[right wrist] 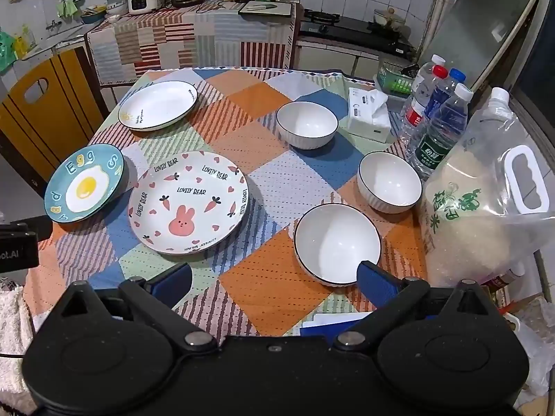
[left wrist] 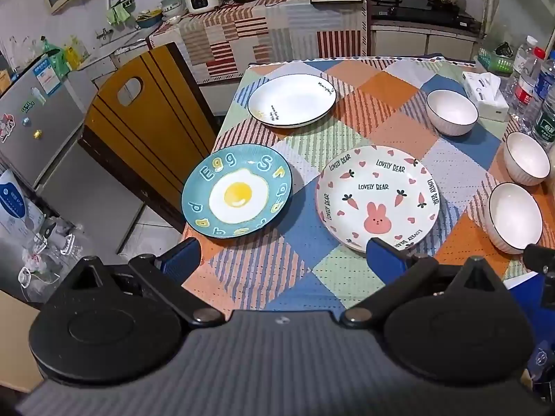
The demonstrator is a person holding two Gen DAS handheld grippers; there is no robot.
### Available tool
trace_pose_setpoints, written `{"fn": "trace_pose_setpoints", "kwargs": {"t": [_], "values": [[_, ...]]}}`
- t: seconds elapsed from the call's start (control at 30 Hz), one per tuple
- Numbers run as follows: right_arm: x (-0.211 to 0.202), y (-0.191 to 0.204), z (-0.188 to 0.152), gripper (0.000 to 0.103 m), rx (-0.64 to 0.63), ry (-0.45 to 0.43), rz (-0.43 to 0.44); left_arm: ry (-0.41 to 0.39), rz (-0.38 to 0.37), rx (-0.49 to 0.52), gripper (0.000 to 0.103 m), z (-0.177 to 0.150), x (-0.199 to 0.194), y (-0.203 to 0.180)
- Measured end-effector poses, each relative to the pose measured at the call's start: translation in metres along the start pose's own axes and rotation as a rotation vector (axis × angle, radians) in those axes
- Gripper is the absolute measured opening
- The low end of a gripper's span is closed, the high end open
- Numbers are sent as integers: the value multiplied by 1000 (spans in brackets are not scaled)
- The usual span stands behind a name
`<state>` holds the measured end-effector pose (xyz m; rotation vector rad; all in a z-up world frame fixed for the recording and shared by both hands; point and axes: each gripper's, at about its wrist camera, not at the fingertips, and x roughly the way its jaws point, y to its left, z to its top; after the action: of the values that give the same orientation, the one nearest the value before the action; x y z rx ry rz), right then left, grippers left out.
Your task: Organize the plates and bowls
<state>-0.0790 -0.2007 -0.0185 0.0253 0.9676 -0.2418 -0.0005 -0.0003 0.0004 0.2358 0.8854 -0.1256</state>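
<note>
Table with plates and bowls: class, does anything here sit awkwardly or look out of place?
Yes. The blue egg plate hangs partly over the left edge of the table, above the floor. The other two plates and three bowls sit fully on the cloth, upright and empty.

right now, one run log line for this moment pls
stage: not started | left gripper: open, empty | right gripper: open, empty | table: three plates, three bowls, none stacked

Left hand-held gripper (left wrist: 282,254) gaping, right hand-held gripper (right wrist: 275,277) gaping
</note>
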Motion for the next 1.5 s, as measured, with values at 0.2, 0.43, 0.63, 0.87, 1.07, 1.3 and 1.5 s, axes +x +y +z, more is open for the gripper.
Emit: {"fn": "trace_pose_setpoints", "kwargs": {"t": [0.2, 0.43, 0.63, 0.87, 1.07, 1.3, 1.5], "values": [[1, 1, 0, 102, -4, -3, -6, 18, -2, -24, 103, -2, 11, 1], [-2, -3, 1, 102, -7, -15, -7, 11, -18, -33, 103, -1, 9, 9], [1, 1, 0, 102, -18, -15, -12, -9, -21, -27, 103, -1, -3, 6], [2, 2, -2, 102, -19, -18, -13, -69, 23, -2, 103, -6, -7, 7], [5, 5, -3, 102, -25, -12, -13, -86, 8, -42, 103, -7, -6, 18], [7, 4, -4, 102, -28, -6, -15, -93, -12, -5, 103, -10, -3, 20], [7, 4, -3, 102, -30, -6, -32, -95, -62, -22, 103, -9, -7, 21]]}}
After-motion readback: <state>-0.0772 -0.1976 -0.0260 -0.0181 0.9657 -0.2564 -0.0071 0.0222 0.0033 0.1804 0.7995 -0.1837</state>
